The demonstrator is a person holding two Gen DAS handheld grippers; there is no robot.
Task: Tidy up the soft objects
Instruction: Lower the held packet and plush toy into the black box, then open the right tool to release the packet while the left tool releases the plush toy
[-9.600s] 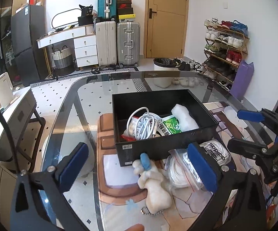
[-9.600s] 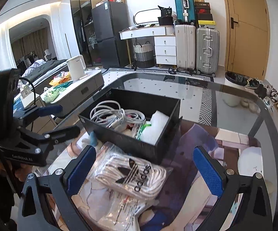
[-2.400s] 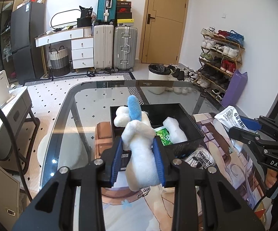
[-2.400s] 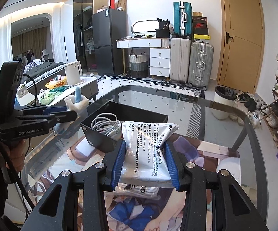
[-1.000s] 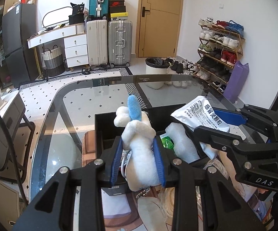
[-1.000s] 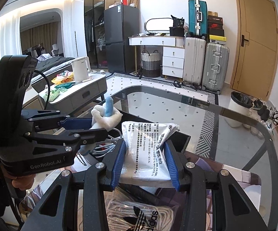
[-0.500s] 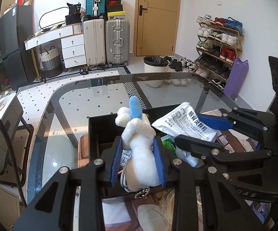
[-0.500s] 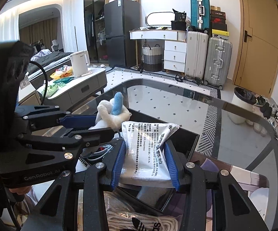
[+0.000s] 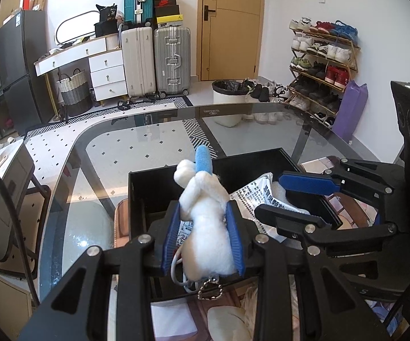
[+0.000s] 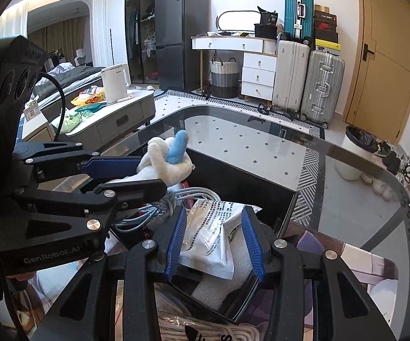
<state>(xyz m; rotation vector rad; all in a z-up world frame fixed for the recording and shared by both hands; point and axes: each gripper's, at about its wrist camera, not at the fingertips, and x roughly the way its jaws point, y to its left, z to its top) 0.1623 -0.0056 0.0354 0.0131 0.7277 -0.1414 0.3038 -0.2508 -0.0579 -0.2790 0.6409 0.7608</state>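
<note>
Spanning the glass table, the black box sits at centre, both loads poised over it for dropping in. The right gripper clenches a printed white packet low over the box's 3 o'clock side; the left gripper clamps a white plush toy above its 9 o'clock side. Next, I judge, each must lower and let go.

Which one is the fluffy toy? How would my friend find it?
Look for the black box on the glass table. Above it, the left gripper squeezes a white plush toy between blue pads. Nothing else there is fluffy with a blue ear and a dangling bead chain.
</note>
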